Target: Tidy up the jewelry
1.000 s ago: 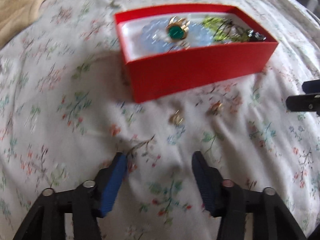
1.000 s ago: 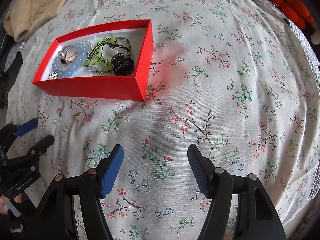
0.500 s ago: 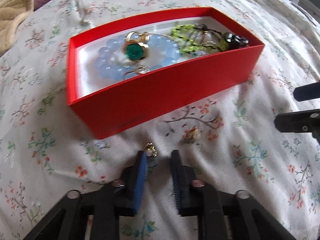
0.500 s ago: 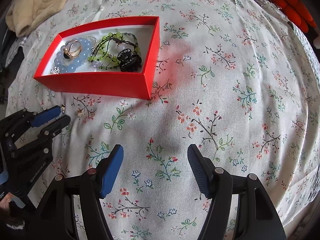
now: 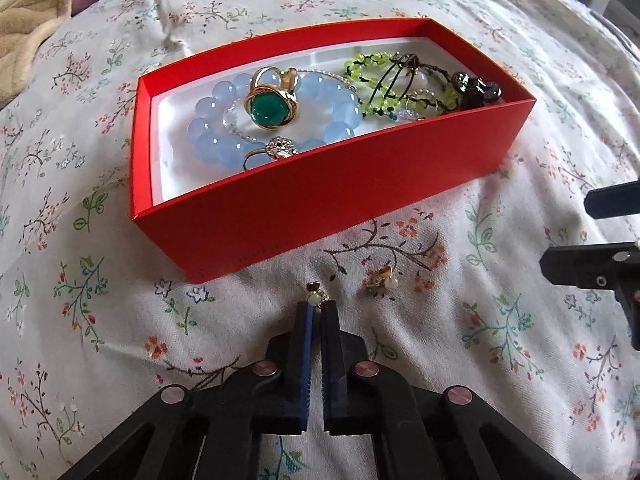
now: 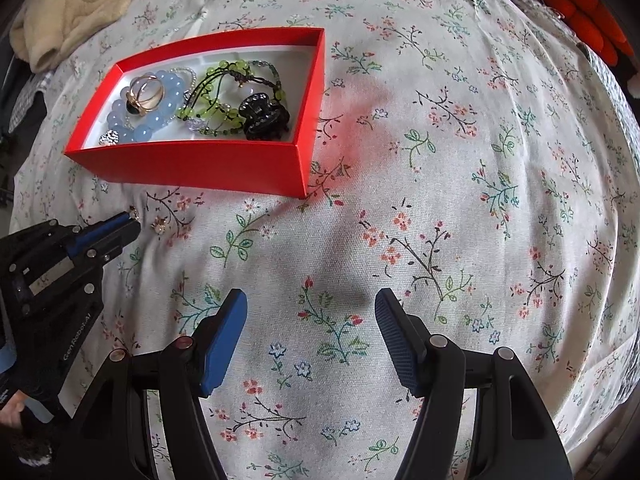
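A red box (image 5: 352, 196) (image 6: 200, 164) on the floral bedspread holds a blue bead bracelet (image 5: 340, 114), a gold ring with a green stone (image 5: 272, 106), a green bead bracelet (image 5: 384, 80) and a black clip (image 6: 262, 116). My left gripper (image 5: 317, 305) (image 6: 130, 220) is shut on a small gold earring (image 5: 314, 294) just in front of the box. A second earring (image 5: 382, 280) (image 6: 160, 225) lies on the cloth to its right. My right gripper (image 6: 310, 312) is open and empty over bare cloth, well to the right of the box.
A beige blanket (image 6: 80, 8) lies at the back left of the bed. Orange and purple items (image 6: 580, 12) sit at the back right. The right gripper's fingers (image 5: 592, 268) show at the right edge of the left wrist view.
My left gripper moved forward to the earring near the box and closed on it. The right gripper stayed open and shifted only slightly.
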Action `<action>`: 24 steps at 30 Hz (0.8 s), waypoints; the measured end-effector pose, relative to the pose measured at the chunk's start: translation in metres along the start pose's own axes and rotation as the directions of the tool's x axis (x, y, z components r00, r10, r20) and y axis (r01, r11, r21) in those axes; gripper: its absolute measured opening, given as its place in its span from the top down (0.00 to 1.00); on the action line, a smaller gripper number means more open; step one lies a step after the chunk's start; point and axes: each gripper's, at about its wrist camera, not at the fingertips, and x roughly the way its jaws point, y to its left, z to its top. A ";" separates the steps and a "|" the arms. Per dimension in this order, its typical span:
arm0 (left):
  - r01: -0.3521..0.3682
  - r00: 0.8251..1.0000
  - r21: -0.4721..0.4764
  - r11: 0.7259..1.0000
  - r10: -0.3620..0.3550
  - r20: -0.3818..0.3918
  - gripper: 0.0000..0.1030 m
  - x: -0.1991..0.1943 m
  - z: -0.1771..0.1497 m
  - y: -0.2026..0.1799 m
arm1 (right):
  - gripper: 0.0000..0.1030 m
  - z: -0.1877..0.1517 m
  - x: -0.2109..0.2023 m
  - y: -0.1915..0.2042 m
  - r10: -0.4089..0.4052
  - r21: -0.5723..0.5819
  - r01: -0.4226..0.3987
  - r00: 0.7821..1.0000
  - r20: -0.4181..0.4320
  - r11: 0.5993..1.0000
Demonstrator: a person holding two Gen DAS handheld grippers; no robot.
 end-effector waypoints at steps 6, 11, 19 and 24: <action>-0.004 1.000 -0.030 1.000 0.004 0.001 1.00 -0.015 -0.007 0.011 | 0.33 0.005 -0.002 0.012 0.015 -0.010 -0.015 1.000 0.002 1.000; -0.031 0.999 -0.032 0.999 0.031 0.006 1.00 -0.024 -0.012 0.020 | 0.33 0.008 0.000 0.029 0.035 -0.019 -0.035 0.999 -0.002 0.999; 0.012 0.999 0.019 1.000 -0.012 0.031 0.76 -0.020 -0.012 0.010 | 0.33 0.019 0.002 0.047 0.095 0.010 -0.095 0.995 0.007 0.995; -0.034 0.999 0.066 0.997 0.033 0.012 0.65 -0.002 -0.007 -0.003 | 0.33 0.025 0.007 0.039 0.097 0.040 -0.096 0.995 -0.003 0.995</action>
